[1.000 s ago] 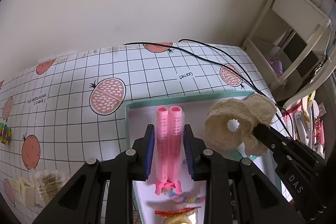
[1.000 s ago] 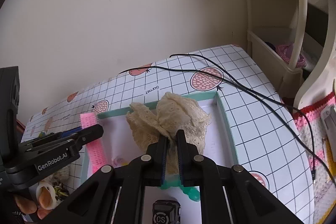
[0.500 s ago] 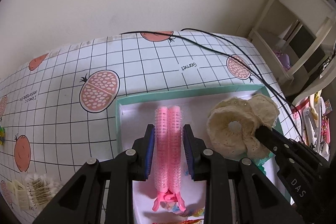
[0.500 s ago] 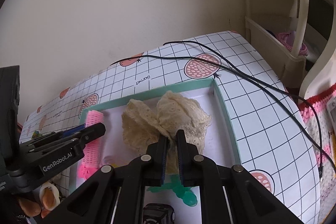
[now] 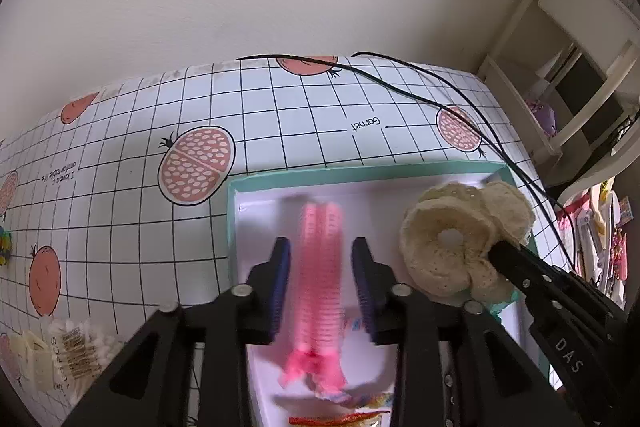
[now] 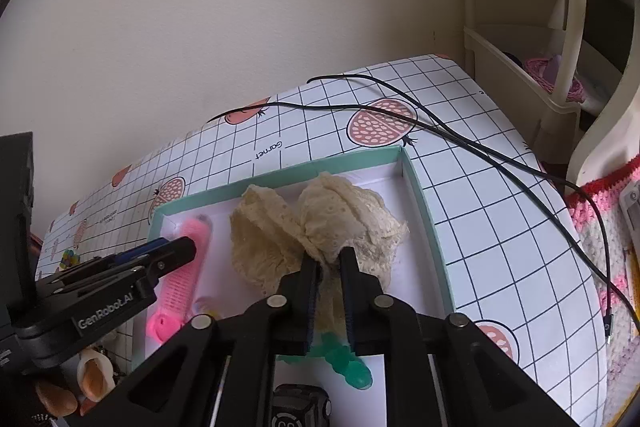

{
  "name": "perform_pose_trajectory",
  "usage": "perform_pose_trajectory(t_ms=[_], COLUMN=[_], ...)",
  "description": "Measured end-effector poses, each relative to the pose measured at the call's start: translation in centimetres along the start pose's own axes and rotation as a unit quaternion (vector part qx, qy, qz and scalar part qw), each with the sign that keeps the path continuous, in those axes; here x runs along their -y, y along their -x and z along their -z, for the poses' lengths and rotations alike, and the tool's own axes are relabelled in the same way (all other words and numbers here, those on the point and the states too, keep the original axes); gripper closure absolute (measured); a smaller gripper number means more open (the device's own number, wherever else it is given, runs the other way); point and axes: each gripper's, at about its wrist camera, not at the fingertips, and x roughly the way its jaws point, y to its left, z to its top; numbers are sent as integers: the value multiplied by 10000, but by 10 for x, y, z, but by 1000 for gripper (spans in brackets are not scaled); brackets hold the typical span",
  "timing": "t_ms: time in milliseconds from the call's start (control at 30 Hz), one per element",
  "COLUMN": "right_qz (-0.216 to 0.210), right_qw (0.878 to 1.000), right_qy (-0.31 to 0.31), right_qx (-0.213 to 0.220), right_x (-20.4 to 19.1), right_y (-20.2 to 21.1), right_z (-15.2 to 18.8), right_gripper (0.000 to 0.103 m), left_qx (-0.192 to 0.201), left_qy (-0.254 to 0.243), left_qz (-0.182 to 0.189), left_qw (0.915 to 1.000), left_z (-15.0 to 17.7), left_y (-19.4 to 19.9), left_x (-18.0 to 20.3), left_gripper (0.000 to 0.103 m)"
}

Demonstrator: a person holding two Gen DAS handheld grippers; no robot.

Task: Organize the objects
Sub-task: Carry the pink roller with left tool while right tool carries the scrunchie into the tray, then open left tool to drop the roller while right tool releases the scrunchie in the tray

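Note:
A teal-rimmed white tray [image 5: 360,171] [image 6: 424,203] lies on the gridded tablecloth. My left gripper [image 5: 321,247] [image 6: 172,251] is open over its left part. A pink hair-roller clip [image 5: 320,275] [image 6: 188,275] lies loose and blurred between the spread fingers, on the tray floor. My right gripper [image 6: 329,263] [image 5: 500,251] is shut on a cream lace scrunchie [image 6: 320,227] [image 5: 444,251]. The scrunchie rests low in the tray's right half.
A green clip [image 6: 344,363], a black item [image 6: 300,407] and colourful hair ties [image 5: 360,403] lie at the tray's near end. A black cable [image 5: 440,95] [image 6: 440,131] crosses the table behind it. Cotton swabs [image 5: 76,343] sit left; a white shelf [image 5: 560,67] stands right.
My left gripper has opened and let go of the pink roller clip, which dropped onto the tray floor. The right gripper has brought the scrunchie lower into the tray.

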Motion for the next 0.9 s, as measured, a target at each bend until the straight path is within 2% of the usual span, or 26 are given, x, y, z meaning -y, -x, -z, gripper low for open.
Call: perform_pose_trajectory(t_ms=[67, 333, 400, 467, 533, 633, 733, 833, 900], right_qz=[-2, 90, 110, 130, 159, 206, 215, 238, 252], right_qw=[10000, 9999, 9999, 9998, 9997, 9996, 9994, 9992, 9991], right_qy=[4, 99, 119, 125, 133, 177, 215, 281, 323], right_qx=[5, 49, 51, 74, 88, 100, 135, 130, 114], right_x=[0, -5, -6, -7, -7, -7, -8, -10, -11], right_y=[0, 11, 13, 15, 16, 16, 17, 15, 14], right_z=[0, -3, -3, -3, -4, -4, -4, -3, -2], right_gripper=[83, 82, 76, 66, 63, 52, 38, 31, 27], left_qx=[25, 226, 272, 296, 330, 351, 353, 389, 411], left_qy=[25, 96, 131, 186, 216, 246, 268, 336, 406], left_qz=[14, 13, 14, -13, -47, -172, -277, -325, -383], left_qw=[10000, 9997, 9995, 9994, 9992, 9989, 9986, 9981, 9976], left_z=[0, -3, -3, -2, 0, 3, 7, 11, 12], left_y=[4, 25, 29, 33, 35, 37, 36, 36, 34], left_x=[0, -1, -2, -4, -6, -10, -14, -19, -23], left_gripper=[59, 59, 57, 47, 46, 45, 31, 30, 24])
